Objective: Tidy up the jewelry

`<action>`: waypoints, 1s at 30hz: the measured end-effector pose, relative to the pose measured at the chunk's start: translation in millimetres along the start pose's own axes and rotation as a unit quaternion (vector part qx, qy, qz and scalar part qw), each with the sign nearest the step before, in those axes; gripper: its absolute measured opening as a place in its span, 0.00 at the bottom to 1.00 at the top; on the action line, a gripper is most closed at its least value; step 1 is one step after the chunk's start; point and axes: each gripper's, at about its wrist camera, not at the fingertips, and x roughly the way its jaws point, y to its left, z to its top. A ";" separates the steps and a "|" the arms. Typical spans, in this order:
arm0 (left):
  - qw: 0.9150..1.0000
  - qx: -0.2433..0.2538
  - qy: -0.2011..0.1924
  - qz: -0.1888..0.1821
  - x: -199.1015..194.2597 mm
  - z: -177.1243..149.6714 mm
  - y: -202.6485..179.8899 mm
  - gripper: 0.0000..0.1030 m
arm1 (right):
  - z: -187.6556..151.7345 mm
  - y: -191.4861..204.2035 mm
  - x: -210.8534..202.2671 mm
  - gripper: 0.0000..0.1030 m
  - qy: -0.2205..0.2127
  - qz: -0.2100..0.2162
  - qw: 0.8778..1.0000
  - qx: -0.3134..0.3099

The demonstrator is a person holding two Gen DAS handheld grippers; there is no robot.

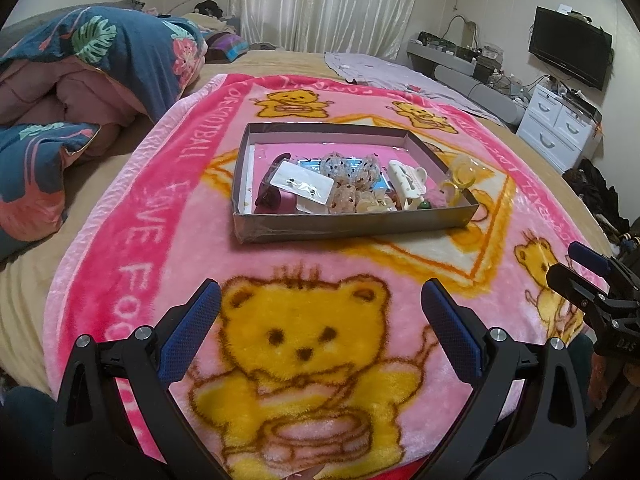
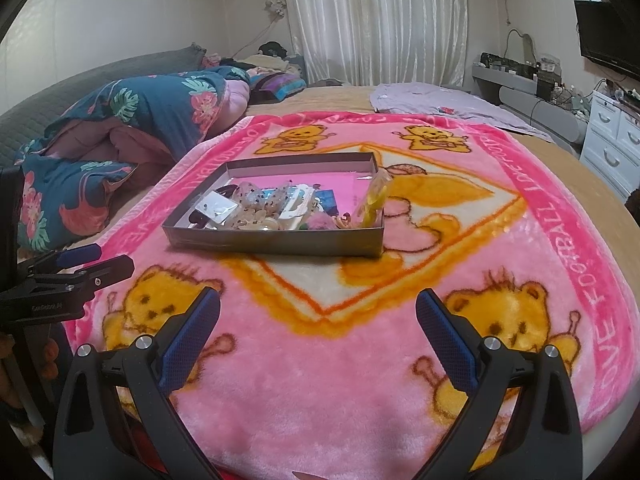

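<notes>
A shallow grey cardboard box lies on the pink bear blanket. Inside are jewelry and hair pieces: a white card of earrings, beaded mesh pouches, a cream hair claw and a yellow packet leaning on the right wall. My left gripper is open over a yellow bear, well short of the box, nothing between its fingers. My right gripper is also open and empty, near the blanket's front. Each gripper shows in the other's view, right gripper and left gripper.
A folded floral quilt lies to the left on the bed. A lilac cloth lies behind the blanket. White drawers and a wall television stand at the right; curtains hang at the back.
</notes>
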 end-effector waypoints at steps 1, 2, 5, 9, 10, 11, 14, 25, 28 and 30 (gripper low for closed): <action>1.000 0.000 0.000 0.001 0.0 -0.1 0.1 0.91 | 0.0 0.3 0.1 0.95 0.000 0.000 1.000 0.000; 1.000 0.000 -0.001 0.001 -0.7 0.1 0.6 0.91 | 0.0 0.0 0.0 0.95 0.000 0.000 1.000 0.000; 1.000 0.000 -0.001 0.002 -0.6 0.8 1.1 0.91 | 0.1 0.1 -0.1 0.95 0.000 0.000 1.000 0.000; 1.000 0.000 0.000 0.003 -1.1 1.4 1.7 0.91 | -0.2 0.8 0.2 0.95 0.000 0.000 1.000 0.000; 1.000 0.000 0.000 0.004 -1.3 1.3 2.0 0.91 | -0.2 0.7 -0.1 0.95 0.000 0.000 1.000 0.000; 1.000 0.000 0.000 0.004 -1.3 1.4 2.2 0.91 | 0.1 0.4 -0.1 0.95 0.000 0.000 1.000 0.000; 1.000 0.002 -0.001 0.008 -1.9 1.9 2.3 0.91 | -0.4 1.7 -0.4 0.95 0.000 0.000 1.000 -0.001; 1.000 0.000 0.000 0.007 -2.5 2.2 2.9 0.91 | -0.6 4.0 -1.1 0.95 0.000 0.001 1.000 -0.001; 1.000 0.002 0.000 0.009 -2.9 2.5 3.7 0.91 | -0.1 3.8 -1.0 0.95 -0.001 0.002 1.000 -0.001; 1.000 0.001 0.000 0.007 -2.7 2.3 2.9 0.91 | -0.1 4.0 -1.1 0.95 0.000 0.002 1.000 -0.002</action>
